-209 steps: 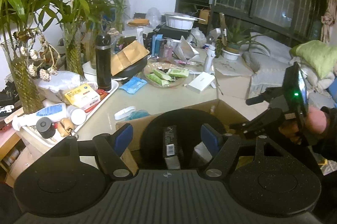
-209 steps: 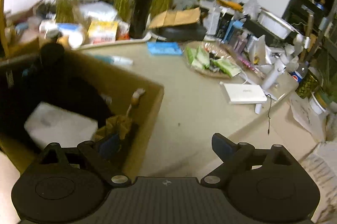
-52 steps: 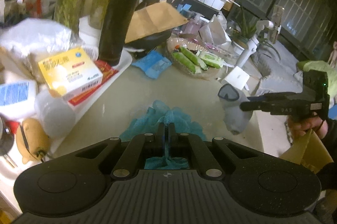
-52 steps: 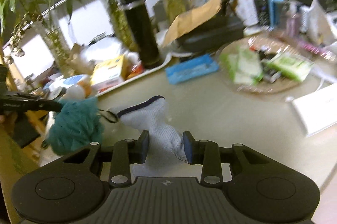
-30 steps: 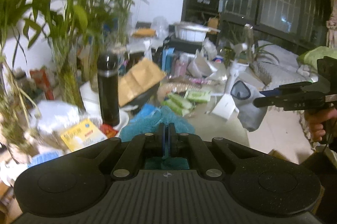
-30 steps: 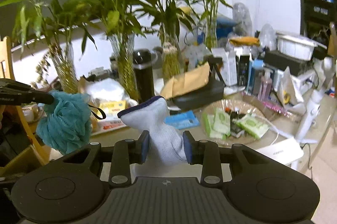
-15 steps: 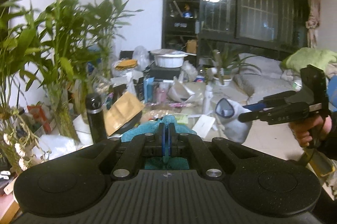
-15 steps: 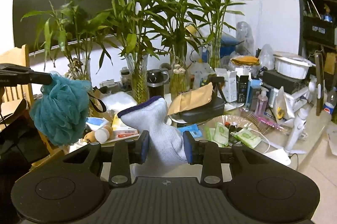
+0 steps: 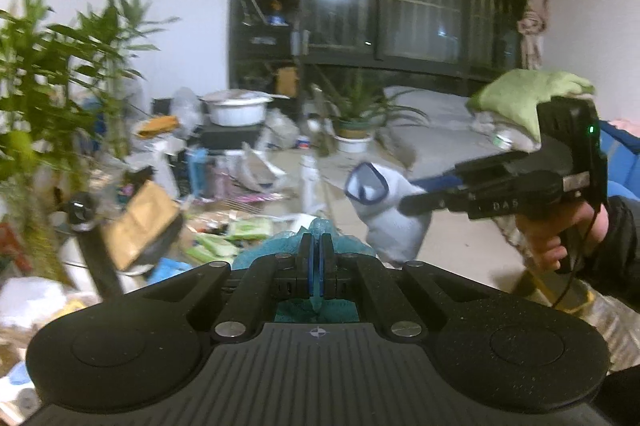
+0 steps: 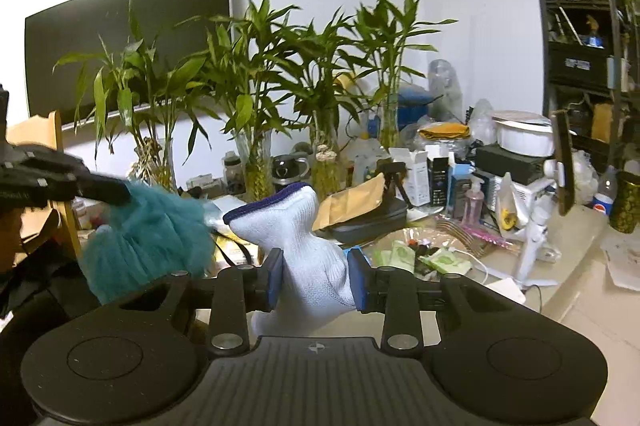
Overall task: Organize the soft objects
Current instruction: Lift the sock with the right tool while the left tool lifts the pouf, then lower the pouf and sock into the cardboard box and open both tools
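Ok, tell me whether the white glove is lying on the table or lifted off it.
Lifted. The white glove hangs pinched in the right gripper, above the table.

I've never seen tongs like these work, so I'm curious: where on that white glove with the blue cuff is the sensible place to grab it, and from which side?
Probably across the narrow middle, just below the cuff, coming from the fingers' end. The white glove flares at the blue-edged cuff and bunches below, so the waist fits between the jaws. The right gripper is shut on it exactly there, with the cuff standing up in front.

A lived-in home: cluttered table (image 10: 576, 290), bamboo plants (image 10: 256, 74), bed (image 9: 436, 130), dark shelving (image 9: 264, 26).
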`<state>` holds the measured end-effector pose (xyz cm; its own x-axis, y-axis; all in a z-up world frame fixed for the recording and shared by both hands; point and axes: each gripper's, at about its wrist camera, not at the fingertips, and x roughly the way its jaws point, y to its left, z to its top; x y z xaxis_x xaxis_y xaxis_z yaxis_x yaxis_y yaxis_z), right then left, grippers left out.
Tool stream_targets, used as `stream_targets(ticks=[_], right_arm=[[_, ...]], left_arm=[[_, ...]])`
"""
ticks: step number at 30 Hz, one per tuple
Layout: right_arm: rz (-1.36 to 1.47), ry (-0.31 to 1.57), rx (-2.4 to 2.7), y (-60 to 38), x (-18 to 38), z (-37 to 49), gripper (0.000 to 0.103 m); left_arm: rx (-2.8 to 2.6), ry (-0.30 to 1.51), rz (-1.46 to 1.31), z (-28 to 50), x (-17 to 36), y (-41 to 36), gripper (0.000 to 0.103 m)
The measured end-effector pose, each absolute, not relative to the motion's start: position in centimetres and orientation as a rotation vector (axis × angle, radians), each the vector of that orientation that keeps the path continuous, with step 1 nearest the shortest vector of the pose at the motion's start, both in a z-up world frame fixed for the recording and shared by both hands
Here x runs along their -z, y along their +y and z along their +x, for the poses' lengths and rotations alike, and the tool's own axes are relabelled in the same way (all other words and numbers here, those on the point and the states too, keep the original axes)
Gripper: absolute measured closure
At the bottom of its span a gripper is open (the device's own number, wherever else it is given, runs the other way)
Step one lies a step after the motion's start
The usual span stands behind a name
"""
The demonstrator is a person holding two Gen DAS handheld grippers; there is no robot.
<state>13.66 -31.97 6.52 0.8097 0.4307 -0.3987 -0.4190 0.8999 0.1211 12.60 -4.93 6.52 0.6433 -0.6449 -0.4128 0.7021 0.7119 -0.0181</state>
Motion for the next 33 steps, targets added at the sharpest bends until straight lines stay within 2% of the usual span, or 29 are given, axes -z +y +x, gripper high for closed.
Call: stream_targets(ticks=[9, 10, 11, 12, 13, 14, 15, 26, 33], right_arm=[[0.045, 0.445, -0.440, -33.6, -6.2, 11.3, 0.066], [0.047, 0.447, -0.442, -33.5, -6.1, 11.1, 0.066], [0.048, 0.450, -0.445, -33.4, -6.0, 10.9, 0.066], [0.047, 0.453, -0.450, -33.3, -5.9, 10.7, 0.066], [0.046, 0.456, -0.455, -33.2, -5.8, 10.4, 0.066], [0.045, 0.458, -0.460, -33.1, -5.8, 10.2, 0.066], [0.045, 0.460, -0.467, -33.0, -5.7, 9.9, 0.066], [0.016, 0.520, -0.718, -29.1, -3.8, 7.5, 0.065], [-0.333, 0.525, -0.772, -23.3, -0.2, 6.0, 0.062]], left_arm=[[0.744, 0.631, 0.236, 14.2, 0.9, -7.9, 0.096], [0.735, 0.638, 0.245, 14.2, 1.0, -7.7, 0.088], [0.725, 0.636, 0.245, 14.0, 1.1, -7.4, 0.073], [0.716, 0.625, 0.237, 13.8, 0.8, -6.8, 0.065], [0.710, 0.609, 0.226, 13.7, 0.3, -6.4, 0.051], [0.706, 0.586, 0.210, 13.4, -0.1, -5.8, 0.041], [0.702, 0.564, 0.196, 13.0, -0.6, -5.3, 0.039], [0.577, 0.498, 0.111, 9.8, -3.5, -1.8, 0.038], [0.532, 0.521, 0.094, 8.8, -3.3, -0.1, 0.038]])
